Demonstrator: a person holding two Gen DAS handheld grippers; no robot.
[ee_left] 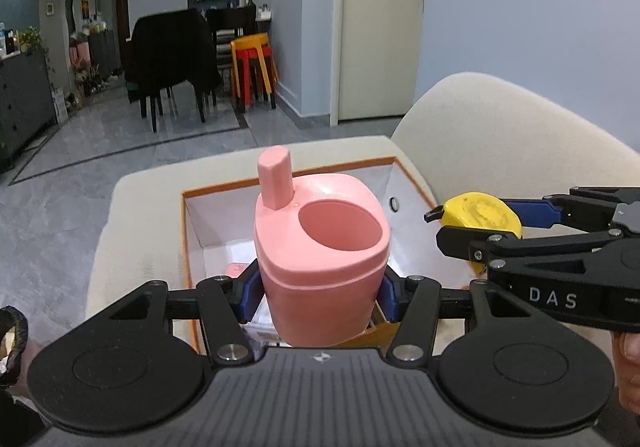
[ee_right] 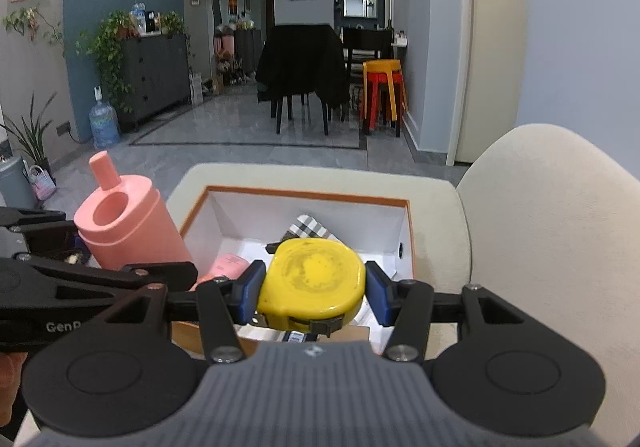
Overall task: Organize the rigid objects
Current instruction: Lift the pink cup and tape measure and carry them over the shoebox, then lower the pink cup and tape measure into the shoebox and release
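My left gripper (ee_left: 318, 293) is shut on a pink plastic container (ee_left: 322, 251) with a round opening and a stubby spout, held upright above the orange-rimmed white box (ee_left: 192, 223). It also shows in the right wrist view (ee_right: 124, 223). My right gripper (ee_right: 312, 289) is shut on a yellow tape measure (ee_right: 312, 279), held over the near part of the box (ee_right: 304, 195). In the left wrist view the tape measure (ee_left: 480, 213) and right gripper (ee_left: 476, 227) are at the right, beside the box.
The box rests on a cream chair seat (ee_right: 440, 183) with a backrest (ee_right: 560, 215) at the right. Inside lie a checked cloth (ee_right: 310, 227), a small pink item (ee_right: 228, 265) and other pieces. Beyond are grey floor, dark chairs (ee_right: 302, 59) and stacked stools (ee_right: 384, 87).
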